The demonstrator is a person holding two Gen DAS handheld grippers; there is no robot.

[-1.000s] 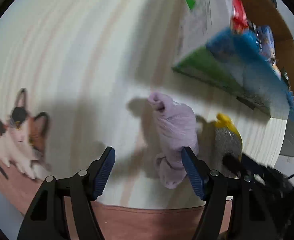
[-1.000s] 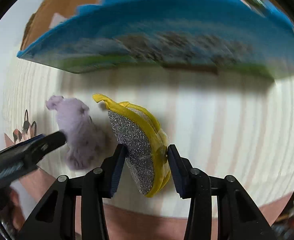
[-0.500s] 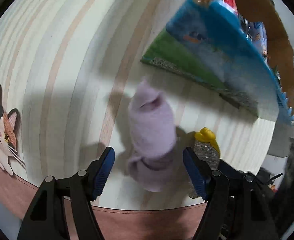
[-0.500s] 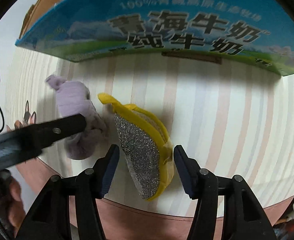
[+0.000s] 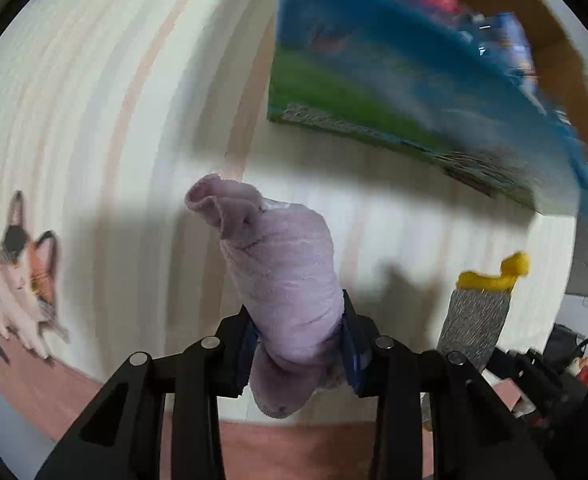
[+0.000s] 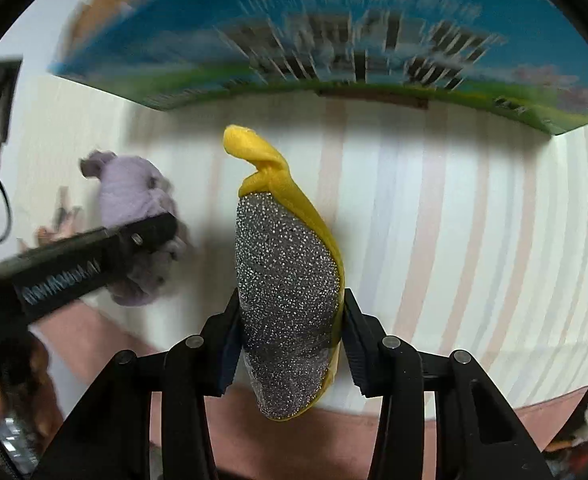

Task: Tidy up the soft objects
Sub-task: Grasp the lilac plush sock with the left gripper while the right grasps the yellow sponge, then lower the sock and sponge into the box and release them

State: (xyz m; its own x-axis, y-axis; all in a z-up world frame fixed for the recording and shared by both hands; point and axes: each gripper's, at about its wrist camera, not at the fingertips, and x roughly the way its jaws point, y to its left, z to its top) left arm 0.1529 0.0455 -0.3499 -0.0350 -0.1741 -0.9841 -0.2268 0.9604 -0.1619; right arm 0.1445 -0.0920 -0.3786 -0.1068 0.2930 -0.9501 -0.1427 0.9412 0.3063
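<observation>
**Over the near edge of a striped tablecloth, two grippers each clamp one soft item**

Nearest in the left wrist view, the left gripper point(image 5: 300, 344) points forward over the near edge of the tablecloth point(image 5: 93, 120), its two blue-padded fingers pressed tight against a rolled lavender sock point(image 5: 281, 280). The sock is pinched near its lower end, and its free end rises up and away from the fingers, tilting to the left. In the right wrist view this same gripper point(image 6: 93, 256) enters from the left, with the sock point(image 6: 133, 200) bunched around its tip.

The right gripper point(image 6: 291, 344) also points forward, its fingers closed on either side of one scouring pad point(image 6: 285, 280). The pad has a sparkly silver face, a yellow back and a yellow twisted tip that points away from the fingers. From the left wrist view the pad point(image 5: 478, 312) stands upright to the right of the sock, well apart from it.

Below both grippers lies the cream tablecloth with pale pink and grey stripes. A printed calico cat point(image 5: 21, 276) sits near its left near corner.

Farther off, toward the far edge, stands one blue and green carton point(image 6: 334, 40), blurred, with dark lettering that cannot be read. Behind it is a brown cardboard box point(image 5: 550, 40) holding red and blue packets too blurred to count.
</observation>
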